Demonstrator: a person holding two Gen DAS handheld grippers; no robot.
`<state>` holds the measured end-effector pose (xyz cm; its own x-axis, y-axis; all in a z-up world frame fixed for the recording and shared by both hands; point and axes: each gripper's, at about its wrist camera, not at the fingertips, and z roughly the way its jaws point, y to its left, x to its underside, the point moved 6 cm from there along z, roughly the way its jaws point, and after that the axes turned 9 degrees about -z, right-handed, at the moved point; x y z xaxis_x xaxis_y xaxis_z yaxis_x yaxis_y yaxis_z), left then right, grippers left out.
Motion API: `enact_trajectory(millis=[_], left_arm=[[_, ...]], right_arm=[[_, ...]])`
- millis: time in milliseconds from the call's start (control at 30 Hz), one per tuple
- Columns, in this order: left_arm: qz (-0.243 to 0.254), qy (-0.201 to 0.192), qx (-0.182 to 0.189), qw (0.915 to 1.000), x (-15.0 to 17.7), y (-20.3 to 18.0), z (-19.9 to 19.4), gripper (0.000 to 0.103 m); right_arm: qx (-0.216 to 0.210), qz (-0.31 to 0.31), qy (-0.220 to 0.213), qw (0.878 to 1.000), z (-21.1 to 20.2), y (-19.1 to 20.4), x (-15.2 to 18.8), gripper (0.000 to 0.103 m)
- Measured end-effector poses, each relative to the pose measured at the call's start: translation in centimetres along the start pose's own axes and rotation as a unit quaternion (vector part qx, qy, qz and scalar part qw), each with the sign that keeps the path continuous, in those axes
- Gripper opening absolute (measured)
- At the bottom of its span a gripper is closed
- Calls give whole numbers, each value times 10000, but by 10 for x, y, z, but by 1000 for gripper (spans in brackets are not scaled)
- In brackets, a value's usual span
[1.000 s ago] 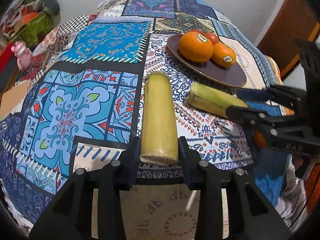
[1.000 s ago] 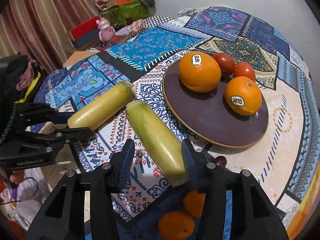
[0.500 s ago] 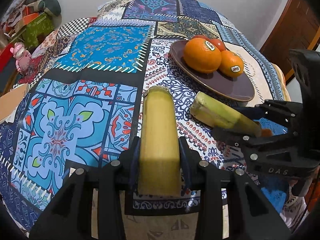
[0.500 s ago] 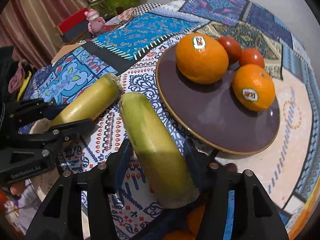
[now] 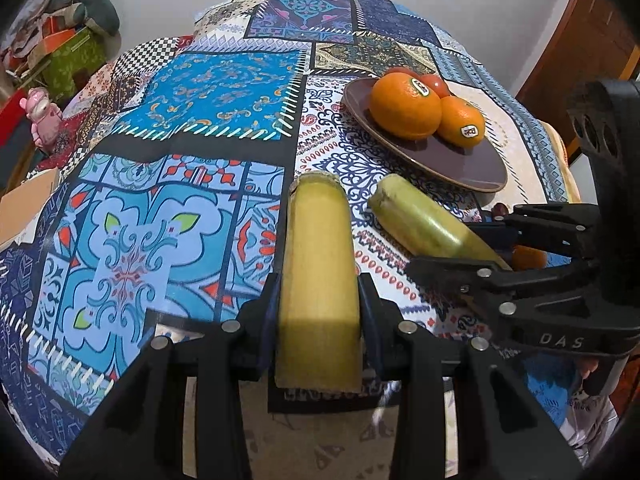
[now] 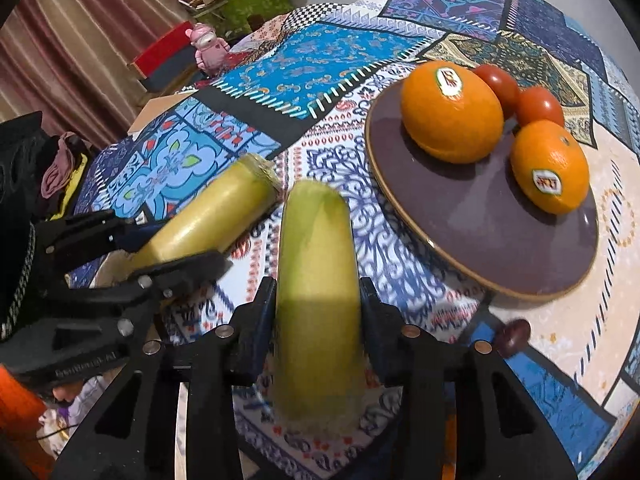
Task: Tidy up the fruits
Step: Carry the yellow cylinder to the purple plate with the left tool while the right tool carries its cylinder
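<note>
My left gripper [image 5: 319, 312] is shut on a yellow-green sugarcane piece [image 5: 318, 264] and holds it above the patterned tablecloth. My right gripper [image 6: 318, 308] is shut on a second, greener sugarcane piece [image 6: 316, 280]. Each gripper shows in the other's view, the right one [image 5: 476, 252] beside the left, the left one [image 6: 132, 244] to the right gripper's left. A brown plate [image 6: 472, 228] holds two stickered oranges [image 6: 452, 116] and two tomatoes [image 6: 538, 106]; the plate also shows in the left wrist view [image 5: 464, 160].
A small dark fruit [image 6: 514, 338] lies by the plate's near rim. Oranges [image 5: 528, 258] sit low beside the right gripper, off the table's edge. A pink toy [image 6: 206, 46] and boxes [image 6: 240, 0] stand beyond the table's far left.
Both grippers have lifted their sugarcane pieces off the tablecloth and moved forward, closer to the plate.
</note>
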<state>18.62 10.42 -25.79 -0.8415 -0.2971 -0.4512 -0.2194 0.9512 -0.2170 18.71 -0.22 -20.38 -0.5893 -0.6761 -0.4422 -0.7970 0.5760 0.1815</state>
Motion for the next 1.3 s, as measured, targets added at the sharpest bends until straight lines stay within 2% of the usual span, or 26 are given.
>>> enact_trajectory(millis=[167,400,800,900,1000,1133,1233,1300], left_arm=[[0,-42,-56,10000,-7,-1,10,37],[134,-23,-99,9999,-14,-3,14,37],[129,-266,-48,9996,-16,-3,-13,37],[185,-75,-52,9998,-14,-2,-10,37],[300,324,-50,9990,-8,0,0,37],[529,410,-147,9976,-10,-6,3,37],[526,575,-85,9969,-13,-8,13,37],[579,545,-99,9968,-14,-9,17,37]], right_arm=[[186,-126,-53,9997,5,2,-4,36],[198,-30,-222,9996,-1,-1,-3,36],[223,212,-792,9964,-50,-12,-3,36],[290,269,-902,9951,-60,-18,-5,36],[365,261,-932,9946,-65,-22,-3,36],[433,340,-952,9939,-68,-32,0,36],[438,467,-998,9929,-70,-42,2,36],[447,519,-1026,9924,-72,-47,2,36]])
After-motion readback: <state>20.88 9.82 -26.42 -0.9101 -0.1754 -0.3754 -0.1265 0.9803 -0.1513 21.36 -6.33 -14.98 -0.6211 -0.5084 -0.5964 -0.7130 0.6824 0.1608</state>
